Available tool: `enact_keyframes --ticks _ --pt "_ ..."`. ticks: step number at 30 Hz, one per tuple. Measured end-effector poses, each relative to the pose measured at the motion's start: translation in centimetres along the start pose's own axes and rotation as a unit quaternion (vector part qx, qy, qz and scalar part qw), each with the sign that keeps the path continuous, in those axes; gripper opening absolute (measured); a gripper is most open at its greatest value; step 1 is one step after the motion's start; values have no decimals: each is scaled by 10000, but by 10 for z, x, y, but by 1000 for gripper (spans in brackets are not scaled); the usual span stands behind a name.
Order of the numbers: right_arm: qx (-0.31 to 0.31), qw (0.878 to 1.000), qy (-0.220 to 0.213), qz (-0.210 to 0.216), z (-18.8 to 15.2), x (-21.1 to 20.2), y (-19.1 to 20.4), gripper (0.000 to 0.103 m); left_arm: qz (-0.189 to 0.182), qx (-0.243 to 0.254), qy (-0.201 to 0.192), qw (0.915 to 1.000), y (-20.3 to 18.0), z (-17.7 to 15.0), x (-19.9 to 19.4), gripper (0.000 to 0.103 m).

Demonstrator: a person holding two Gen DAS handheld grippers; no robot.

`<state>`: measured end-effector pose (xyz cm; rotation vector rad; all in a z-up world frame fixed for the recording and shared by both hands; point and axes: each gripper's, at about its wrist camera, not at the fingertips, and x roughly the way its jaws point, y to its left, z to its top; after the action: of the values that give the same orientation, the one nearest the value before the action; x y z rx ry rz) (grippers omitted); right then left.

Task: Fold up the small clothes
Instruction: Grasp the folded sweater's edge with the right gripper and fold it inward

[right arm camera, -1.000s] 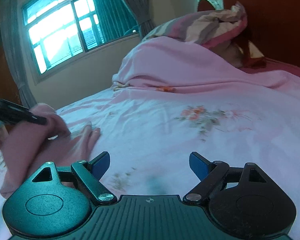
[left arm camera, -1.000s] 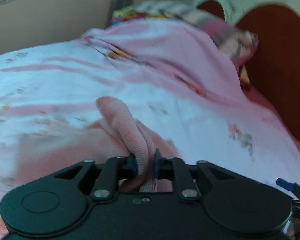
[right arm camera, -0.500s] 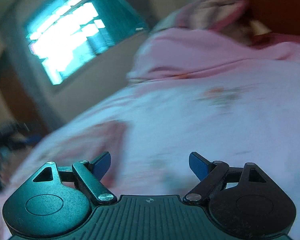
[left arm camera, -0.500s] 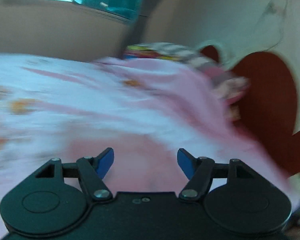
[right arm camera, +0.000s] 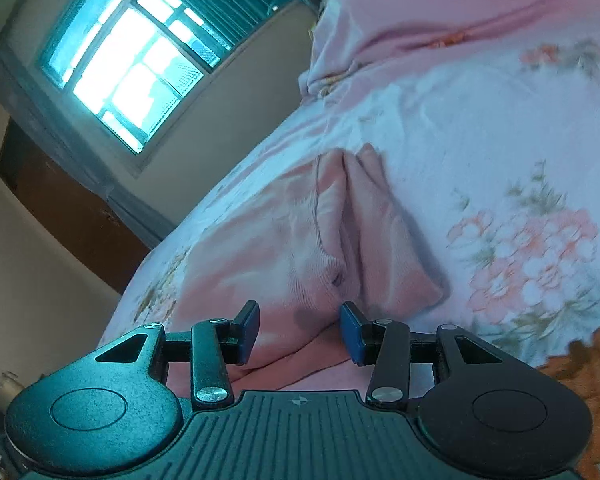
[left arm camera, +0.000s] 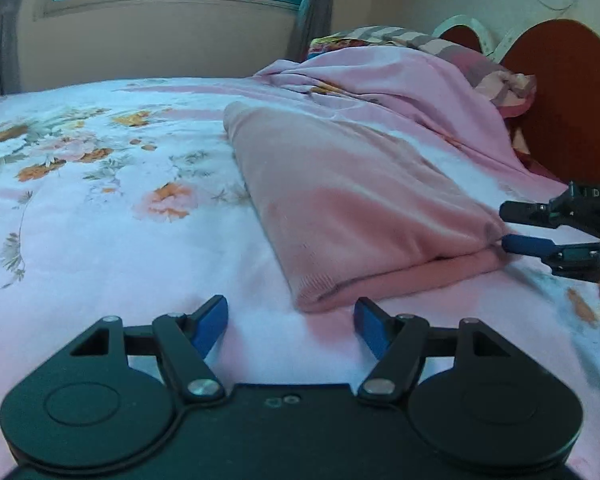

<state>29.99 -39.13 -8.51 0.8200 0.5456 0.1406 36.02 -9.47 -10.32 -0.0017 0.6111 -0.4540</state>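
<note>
Pink garment (left arm camera: 352,200): lies folded on floral bedsheet (left arm camera: 100,184), near pillow end. Right gripper (right arm camera: 299,330): jaws closing around corner layers, not yet pinched; should catch every layer before lifting. Left gripper (left arm camera: 290,322): unclenched, empty, just short of near corner; should grip there too

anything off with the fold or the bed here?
Nothing stands out. The pink garment lies folded flat on the floral sheet, edges fairly even. The pink blanket heaped near the headboard is just rumpled.
</note>
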Motion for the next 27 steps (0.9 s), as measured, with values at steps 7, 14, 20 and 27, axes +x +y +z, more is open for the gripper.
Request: enact_keyframes --ticks 7,14,20,27 --pt "398 9990 186 -129 12 39 -13 45 79 -500 -103 9987 15 1 9 71" --pt "-326 9987 18 -386 18 45 11 13 258 -321 -88 9991 8 0 13 72" --pt "-959 9938 -482 -274 25 20 38 10 251 -433 -178 9986 10 -2 9 72" --pt "-649 9953 59 -715 11 25 -3 10 265 -522 -175 9981 11 -2 9 72"
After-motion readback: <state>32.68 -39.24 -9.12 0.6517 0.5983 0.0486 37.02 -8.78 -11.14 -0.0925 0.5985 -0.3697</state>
